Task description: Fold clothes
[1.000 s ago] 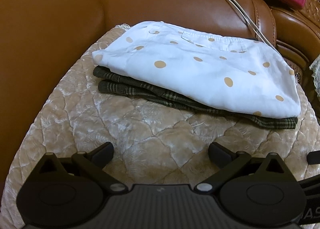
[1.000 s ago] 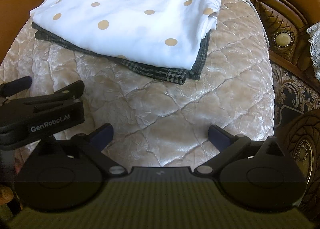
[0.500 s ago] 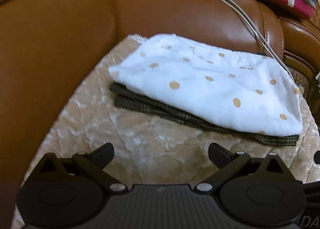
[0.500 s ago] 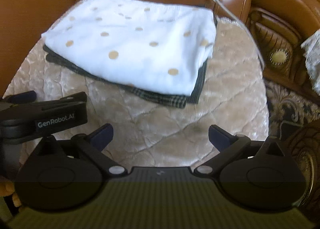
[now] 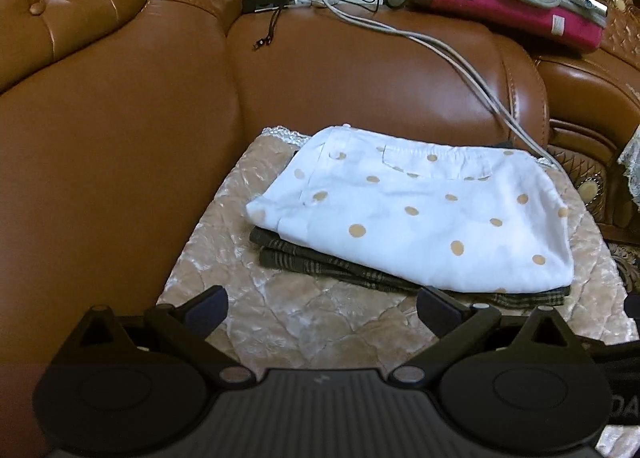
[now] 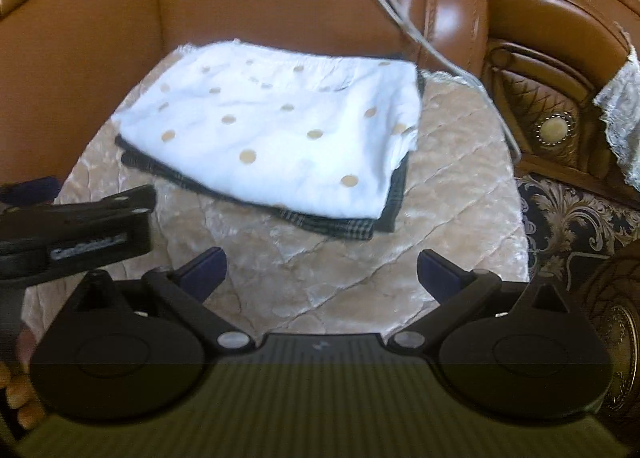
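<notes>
A folded white garment with tan polka dots (image 5: 416, 214) lies on top of a folded dark plaid garment (image 5: 320, 264) on a beige quilted seat cushion (image 5: 304, 322). The stack also shows in the right wrist view: white garment (image 6: 280, 134), plaid garment (image 6: 344, 226), cushion (image 6: 440, 218). My left gripper (image 5: 322, 308) is open and empty, held back from the stack over the cushion's front. My right gripper (image 6: 322, 270) is open and empty, also short of the stack. The left gripper's body (image 6: 76, 226) shows at the left of the right wrist view.
The cushion sits on a brown leather sofa (image 5: 120, 138). Grey cables (image 5: 460, 58) run over the backrest to the seat's right side. A pink case (image 5: 500, 6) lies on the backrest top. A carved wooden armrest (image 6: 552, 130) stands at right.
Both grippers have pulled back and tilted up from the stack; more of the sofa backrest shows. The folded clothes have not moved. Both grippers stay open.
</notes>
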{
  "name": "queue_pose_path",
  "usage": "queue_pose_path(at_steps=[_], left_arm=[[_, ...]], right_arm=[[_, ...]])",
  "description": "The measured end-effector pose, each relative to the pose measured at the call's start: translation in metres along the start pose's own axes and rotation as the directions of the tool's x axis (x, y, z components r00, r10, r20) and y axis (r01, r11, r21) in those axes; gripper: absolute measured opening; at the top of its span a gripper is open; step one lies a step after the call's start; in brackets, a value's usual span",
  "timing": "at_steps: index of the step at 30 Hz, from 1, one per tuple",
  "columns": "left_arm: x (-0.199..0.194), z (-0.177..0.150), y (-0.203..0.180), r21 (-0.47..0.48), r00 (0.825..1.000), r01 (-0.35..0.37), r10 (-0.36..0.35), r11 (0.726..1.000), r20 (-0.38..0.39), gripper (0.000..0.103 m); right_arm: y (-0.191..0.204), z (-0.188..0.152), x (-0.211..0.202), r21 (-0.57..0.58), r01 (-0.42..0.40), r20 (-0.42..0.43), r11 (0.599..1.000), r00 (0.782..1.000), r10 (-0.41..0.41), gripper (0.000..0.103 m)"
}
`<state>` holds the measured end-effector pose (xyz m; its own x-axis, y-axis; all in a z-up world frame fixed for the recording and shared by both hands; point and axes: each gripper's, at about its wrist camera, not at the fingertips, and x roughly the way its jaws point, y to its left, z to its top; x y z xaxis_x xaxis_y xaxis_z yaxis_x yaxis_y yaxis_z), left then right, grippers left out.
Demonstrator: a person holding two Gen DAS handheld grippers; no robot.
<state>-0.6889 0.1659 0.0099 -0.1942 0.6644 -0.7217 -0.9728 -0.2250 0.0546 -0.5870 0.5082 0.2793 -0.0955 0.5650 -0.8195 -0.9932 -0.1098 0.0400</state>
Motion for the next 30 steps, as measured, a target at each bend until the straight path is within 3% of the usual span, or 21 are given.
queue_pose_path(at_steps=[30], left_arm=[[-0.015, -0.002, -0.005, 0.017, 1.0, -0.016, 0.016, 1.0, -0.013, 0.103]], right_arm=[[-0.007, -0.004, -0.02, 0.037, 0.01, 0.049, 0.999, 0.999, -0.012, 0.103]])
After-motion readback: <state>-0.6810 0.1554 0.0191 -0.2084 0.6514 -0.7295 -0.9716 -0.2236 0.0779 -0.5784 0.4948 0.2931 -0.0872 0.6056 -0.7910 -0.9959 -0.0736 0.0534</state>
